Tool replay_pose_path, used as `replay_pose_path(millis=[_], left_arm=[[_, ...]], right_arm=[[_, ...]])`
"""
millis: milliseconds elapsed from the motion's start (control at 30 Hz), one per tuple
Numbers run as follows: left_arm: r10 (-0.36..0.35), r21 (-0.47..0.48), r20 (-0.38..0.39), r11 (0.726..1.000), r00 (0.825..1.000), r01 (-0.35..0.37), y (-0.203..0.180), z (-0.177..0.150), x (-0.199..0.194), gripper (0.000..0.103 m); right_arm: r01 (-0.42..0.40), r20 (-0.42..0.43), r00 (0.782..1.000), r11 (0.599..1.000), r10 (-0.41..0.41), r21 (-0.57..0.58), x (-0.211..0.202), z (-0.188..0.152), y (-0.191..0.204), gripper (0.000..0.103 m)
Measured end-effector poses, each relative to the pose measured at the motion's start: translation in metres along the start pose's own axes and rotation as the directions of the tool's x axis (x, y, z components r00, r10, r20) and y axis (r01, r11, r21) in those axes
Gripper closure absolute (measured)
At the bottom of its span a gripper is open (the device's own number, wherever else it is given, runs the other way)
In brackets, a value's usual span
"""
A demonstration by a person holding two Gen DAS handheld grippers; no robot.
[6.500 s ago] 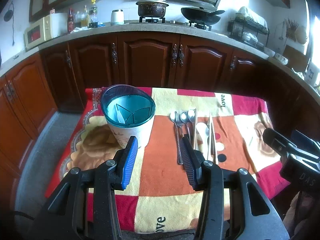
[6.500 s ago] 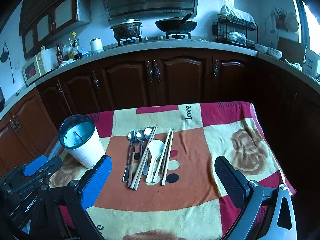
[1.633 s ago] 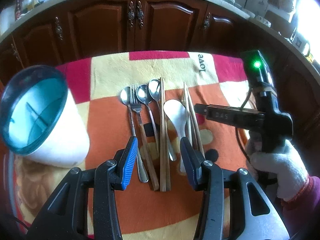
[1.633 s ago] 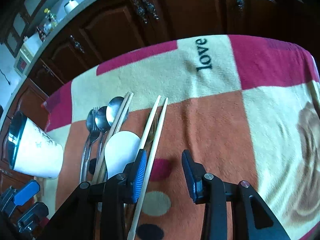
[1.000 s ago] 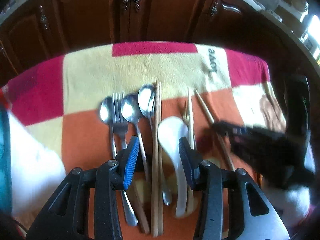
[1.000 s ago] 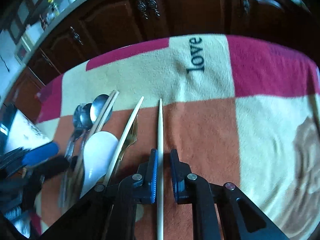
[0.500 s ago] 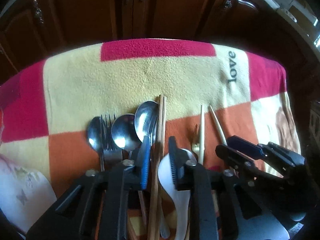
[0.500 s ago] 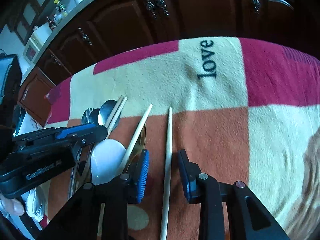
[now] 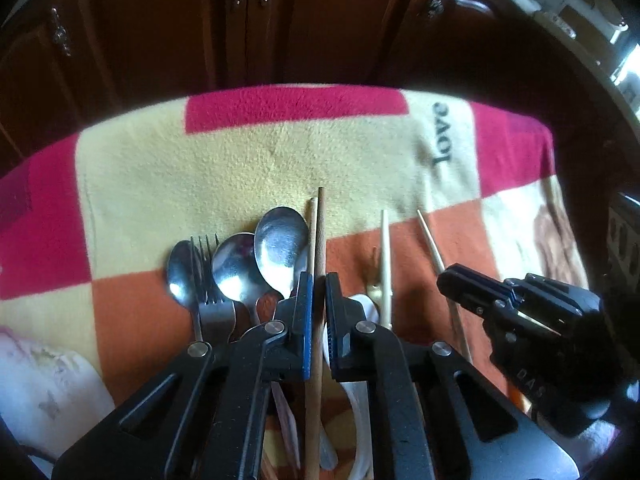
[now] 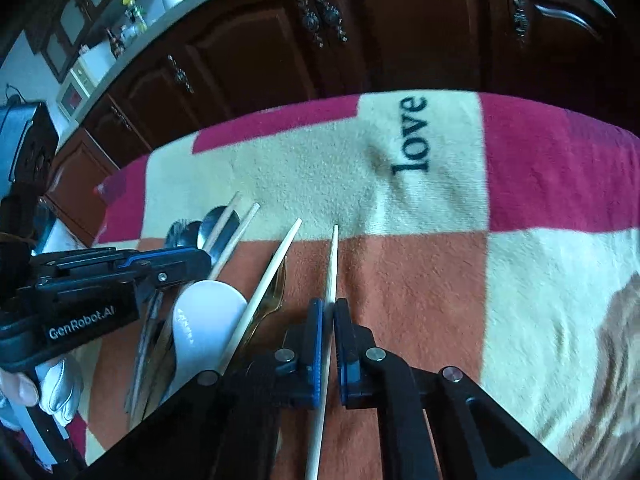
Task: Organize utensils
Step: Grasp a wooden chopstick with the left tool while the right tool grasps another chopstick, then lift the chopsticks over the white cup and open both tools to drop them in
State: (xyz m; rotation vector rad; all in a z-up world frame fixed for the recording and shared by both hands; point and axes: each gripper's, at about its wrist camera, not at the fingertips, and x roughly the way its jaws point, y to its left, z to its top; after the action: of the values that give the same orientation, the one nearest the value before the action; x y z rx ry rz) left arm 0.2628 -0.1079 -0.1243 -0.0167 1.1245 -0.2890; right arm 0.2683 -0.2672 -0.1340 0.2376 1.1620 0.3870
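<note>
My left gripper (image 9: 317,280) is shut on a brown wooden chopstick (image 9: 319,236) that runs forward between its jaws, low over the utensil row. Left of it lie three steel spoons (image 9: 280,248) and a fork (image 9: 208,272); a white ceramic spoon (image 9: 360,308) lies under its right jaw. My right gripper (image 10: 329,308) is shut on a pale chopstick (image 10: 331,264), also low over the blanket. A second pale chopstick (image 10: 276,264) lies over a gold fork (image 10: 276,292) to its left. The white utensil cup (image 9: 36,392) shows at the left edge.
The table carries a red, cream and orange checked blanket (image 10: 420,280) with the word "love". Dark wooden kitchen cabinets (image 9: 280,20) stand behind the table. The left gripper's body (image 10: 92,292) sits close to the right gripper's left side.
Both grippers have closed: the left on the brown chopstick, the right on the pale chopstick. Half a second ago both pairs of jaws stood apart around them.
</note>
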Motion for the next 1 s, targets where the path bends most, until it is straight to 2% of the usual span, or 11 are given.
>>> replay_pose_path(millis=[167,333,433,700,1000], left_arm=[[-0.034,-0.002,0.041,0.999,0.999,0.035,-0.004,-0.006,-0.032,0.098],[-0.049,0.012,0.114,0.999,0.992,0.048,-0.007,-0.016,-0.074,0.098],[-0.059,-0.007,0.150,0.998,0.987,0.060,-0.001,-0.023,-0.101,0.098],[-0.093,-0.014,0.237,0.995,0.967,0.099,0.007,-0.051,-0.159,0.098],[-0.095,-0.046,0.349,0.992,0.932,0.119,0.034,-0.062,-0.228,0.098]], right_arm=[[-0.060,0.048,0.997,0.996,0.057,0.068,-0.027,-0.006,-0.011,0.098],[-0.111,0.107,0.989,0.991,0.103,0.074,-0.065,-0.010,-0.002,0.098],[-0.134,0.137,0.982,0.990,0.126,0.051,-0.088,-0.015,0.011,0.098],[-0.129,0.189,0.973,0.991,0.133,-0.033,-0.135,-0.021,0.056,0.098],[-0.122,0.247,0.957,0.983,0.153,-0.134,-0.169,0.002,0.109,0.099]])
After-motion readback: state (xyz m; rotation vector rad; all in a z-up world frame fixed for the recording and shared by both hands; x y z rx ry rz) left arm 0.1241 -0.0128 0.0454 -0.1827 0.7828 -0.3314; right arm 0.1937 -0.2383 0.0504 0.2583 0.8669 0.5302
